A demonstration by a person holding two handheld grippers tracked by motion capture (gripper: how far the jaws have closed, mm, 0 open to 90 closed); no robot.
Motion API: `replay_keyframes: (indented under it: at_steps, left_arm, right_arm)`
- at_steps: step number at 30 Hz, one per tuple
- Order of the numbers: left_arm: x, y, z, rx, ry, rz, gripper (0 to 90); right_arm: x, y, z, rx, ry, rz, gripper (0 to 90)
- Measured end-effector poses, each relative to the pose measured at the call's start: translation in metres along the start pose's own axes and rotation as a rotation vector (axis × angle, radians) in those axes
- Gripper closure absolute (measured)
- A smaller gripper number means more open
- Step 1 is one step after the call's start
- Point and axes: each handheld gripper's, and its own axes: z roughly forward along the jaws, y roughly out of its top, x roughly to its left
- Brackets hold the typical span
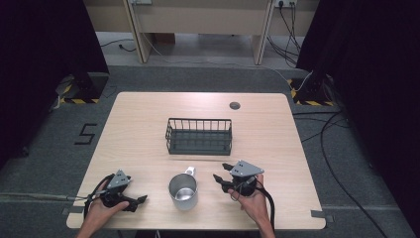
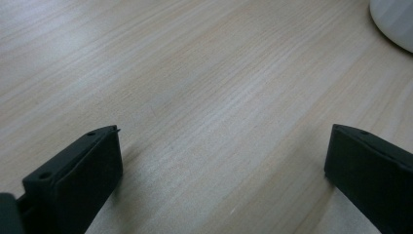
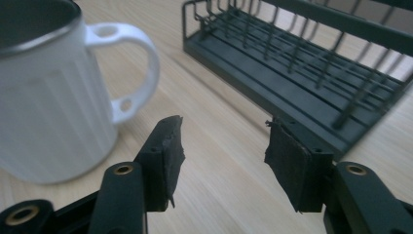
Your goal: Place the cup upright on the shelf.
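- While resting low at the near left edge, left gripper (image 1: 141, 200): jaws spread wide, nothing between.
- Centre, near edge: white ribbed mug (image 1: 183, 191), steel-lined, upright, handle toward wire basket (image 1: 199, 136).
- Right gripper (image 1: 221, 172): jaws apart, empty; best closed squarely across the handle, judging by its aim.

A lab-style recording space.
Black curtains (image 1: 44, 44) flank the pale wooden counter (image 1: 138, 124); hazard-striped stand feet (image 1: 308, 94) and loose black cables (image 1: 341, 163) cross grey carpet (image 1: 44, 148).
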Motion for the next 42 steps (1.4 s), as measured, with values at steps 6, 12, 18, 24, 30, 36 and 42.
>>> replay_keyframes:
  at_steps: [6,12,18,24,30,36,42]
  left_arm:
    - [0.0,0.0,0.0,-0.001,-0.001,0.0,0.0]
    - [0.0,0.0,0.0,-0.001,-0.001,0.0,0.0]
    - [0.0,0.0,0.0,0.0,0.0,0.0,0.0]
    - [0.0,0.0,0.0,0.0,0.0,0.0,0.0]
    - [0.0,0.0,0.0,0.0,-0.001,0.001,0.0]
    - [0.0,0.0,0.0,-0.001,-0.001,0.0,0.0]
    - [0.0,0.0,0.0,-0.001,-0.001,0.0,0.0]
  right_arm:
    - [0.004,0.009,0.013,-0.015,0.053,-0.035,51.2]
    - [0.012,0.018,0.037,-0.026,0.121,-0.061,56.2]
    - [0.014,0.02,0.052,-0.045,0.177,-0.059,60.9]
    - [0.015,0.025,0.065,-0.046,0.212,-0.085,65.1]
    - [0.013,0.026,0.072,-0.07,0.251,-0.105,80.4]
    - [0.014,0.022,0.064,-0.071,0.22,-0.109,82.3]
    - [0.016,0.013,0.048,-0.075,0.143,-0.075,82.4]
